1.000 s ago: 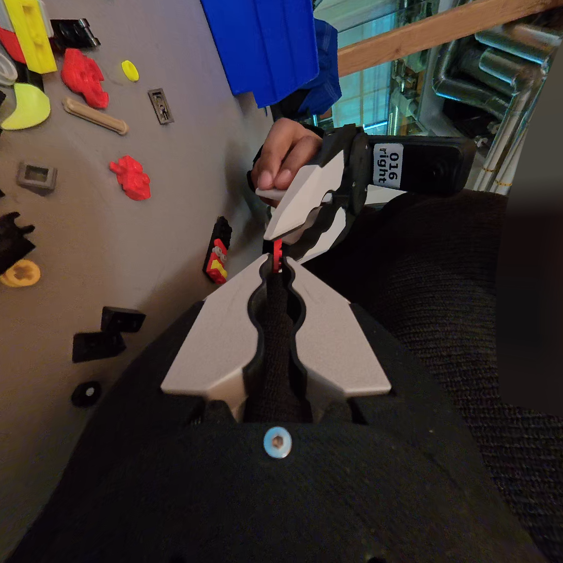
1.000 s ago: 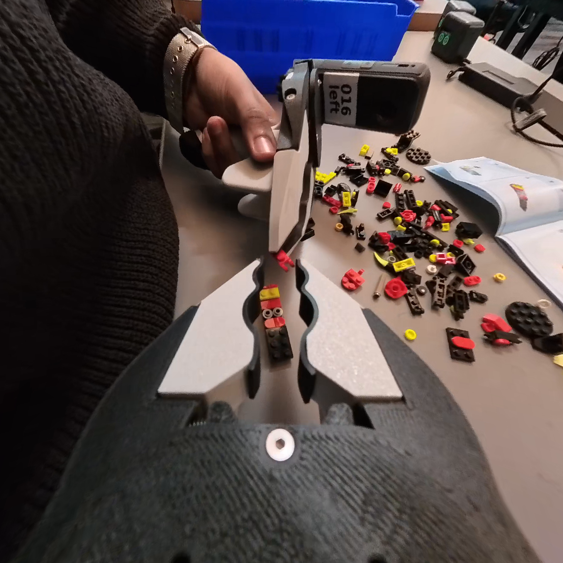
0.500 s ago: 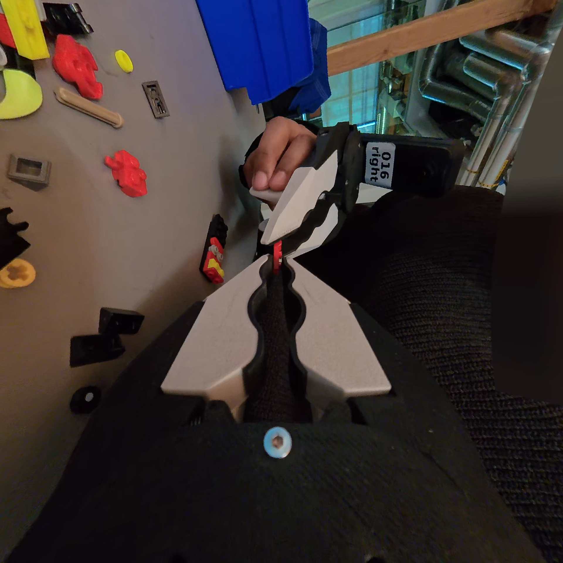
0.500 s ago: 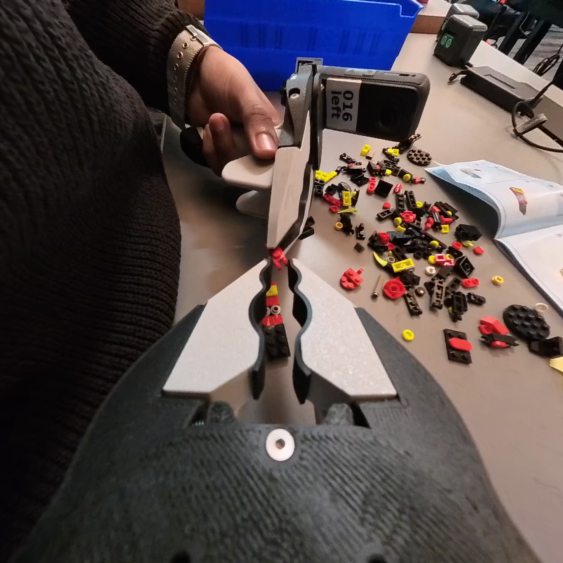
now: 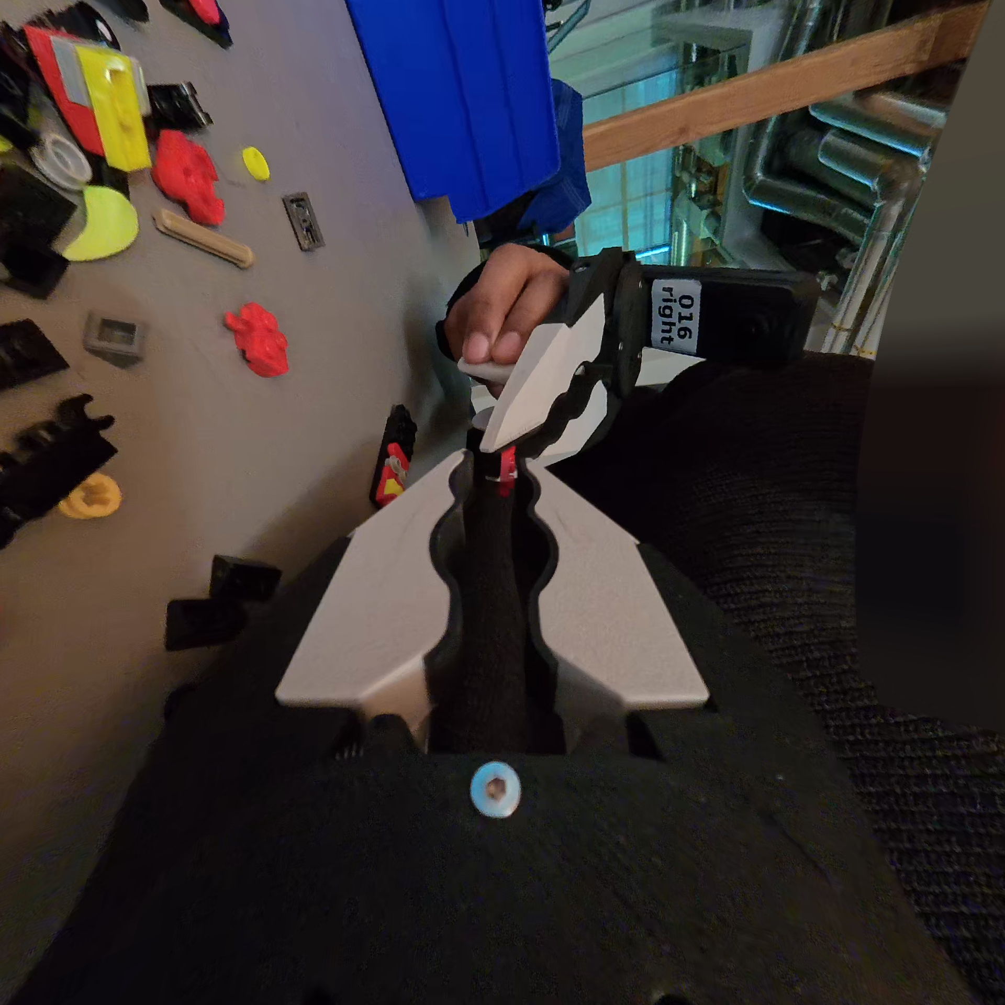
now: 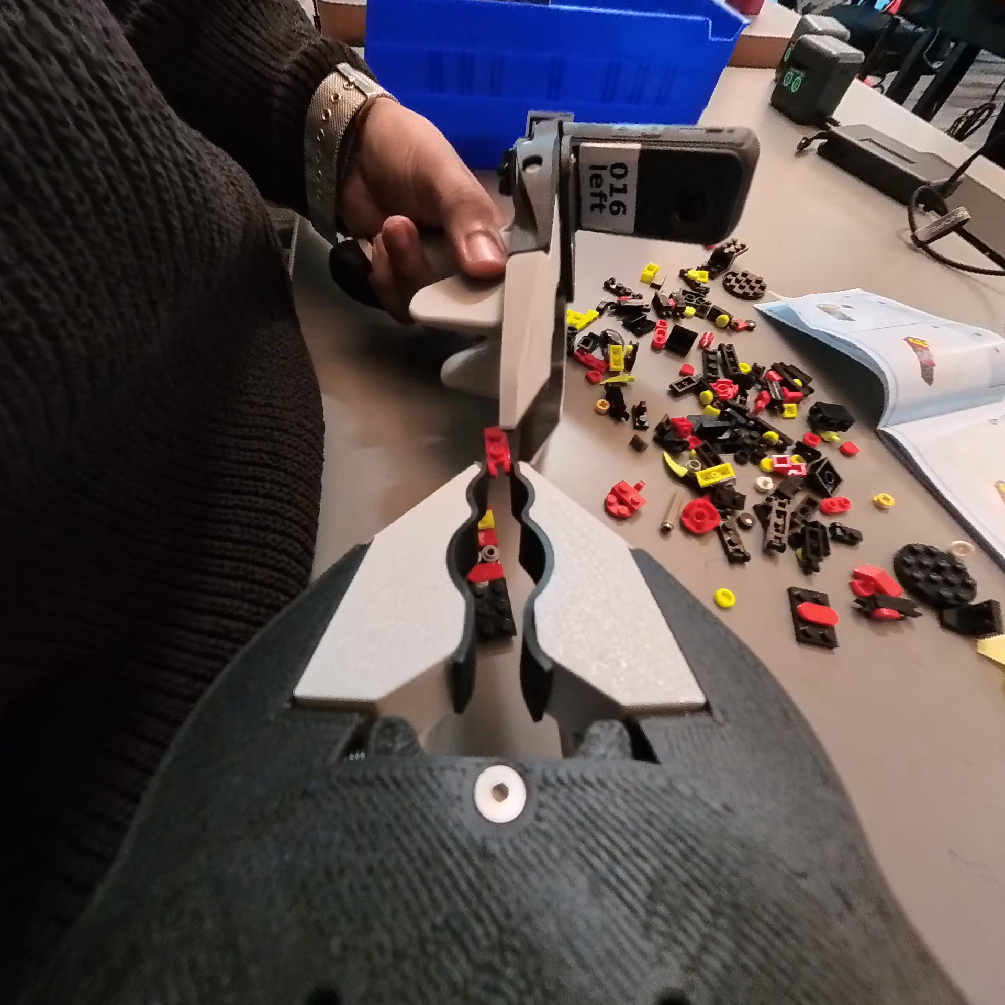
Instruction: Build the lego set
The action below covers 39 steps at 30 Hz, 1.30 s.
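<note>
Right wrist view shows the right hand-held gripper (image 6: 498, 472) pinching a small red lego plate (image 6: 497, 450) at its fingertips, above the grey worktop (image 6: 816, 761). The left hand-held gripper (image 6: 530, 435) comes down from above, its tips just beside the plate; in the left wrist view its own jaws (image 5: 497, 467) stand spread apart around that piece. A partly built black, red and yellow assembly (image 6: 489, 576) lies on the worktop below, and loose lego pieces (image 6: 750, 435) are scattered to the right.

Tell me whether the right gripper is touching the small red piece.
Touching. The right wrist view shows the right gripper pinching the lower end of the small red piece, with no gap on either side.
</note>
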Each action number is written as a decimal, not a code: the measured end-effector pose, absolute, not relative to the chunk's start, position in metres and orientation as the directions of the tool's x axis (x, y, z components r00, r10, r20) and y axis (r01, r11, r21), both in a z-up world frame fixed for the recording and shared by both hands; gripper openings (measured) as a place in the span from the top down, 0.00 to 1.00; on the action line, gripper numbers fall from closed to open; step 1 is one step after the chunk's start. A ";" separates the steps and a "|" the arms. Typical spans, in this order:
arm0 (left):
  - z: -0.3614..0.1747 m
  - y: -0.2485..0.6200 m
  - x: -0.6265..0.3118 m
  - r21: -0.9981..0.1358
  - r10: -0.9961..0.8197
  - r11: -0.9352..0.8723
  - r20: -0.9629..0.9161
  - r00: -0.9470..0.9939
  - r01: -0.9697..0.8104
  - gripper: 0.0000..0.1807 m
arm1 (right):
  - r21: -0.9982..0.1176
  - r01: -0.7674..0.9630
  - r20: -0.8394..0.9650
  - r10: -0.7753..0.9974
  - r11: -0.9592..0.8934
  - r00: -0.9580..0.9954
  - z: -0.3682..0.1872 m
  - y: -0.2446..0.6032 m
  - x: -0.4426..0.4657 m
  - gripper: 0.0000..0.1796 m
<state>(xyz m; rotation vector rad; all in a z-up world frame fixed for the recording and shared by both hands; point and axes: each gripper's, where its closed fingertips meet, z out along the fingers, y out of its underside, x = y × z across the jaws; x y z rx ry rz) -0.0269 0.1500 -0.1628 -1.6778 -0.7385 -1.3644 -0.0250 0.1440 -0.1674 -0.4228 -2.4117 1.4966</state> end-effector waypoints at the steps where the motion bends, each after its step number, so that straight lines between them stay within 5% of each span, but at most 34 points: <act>1: -0.162 0.150 -0.028 -0.242 -0.062 -0.476 0.968 0.243 0.845 0.90 | -0.901 0.103 0.075 0.384 0.422 -0.920 -0.167 0.144 -0.025 0.97; 19: -0.164 0.145 -0.045 -0.514 -0.044 -0.434 0.832 0.552 0.740 0.85 | -0.879 0.188 0.074 0.515 0.438 -0.854 -0.172 0.188 -0.050 0.97; 39: -0.172 0.143 -0.044 -0.537 -0.039 -0.466 0.806 0.591 0.703 0.86 | -0.762 0.377 -0.062 0.520 0.527 -0.852 -0.211 0.216 -0.044 0.97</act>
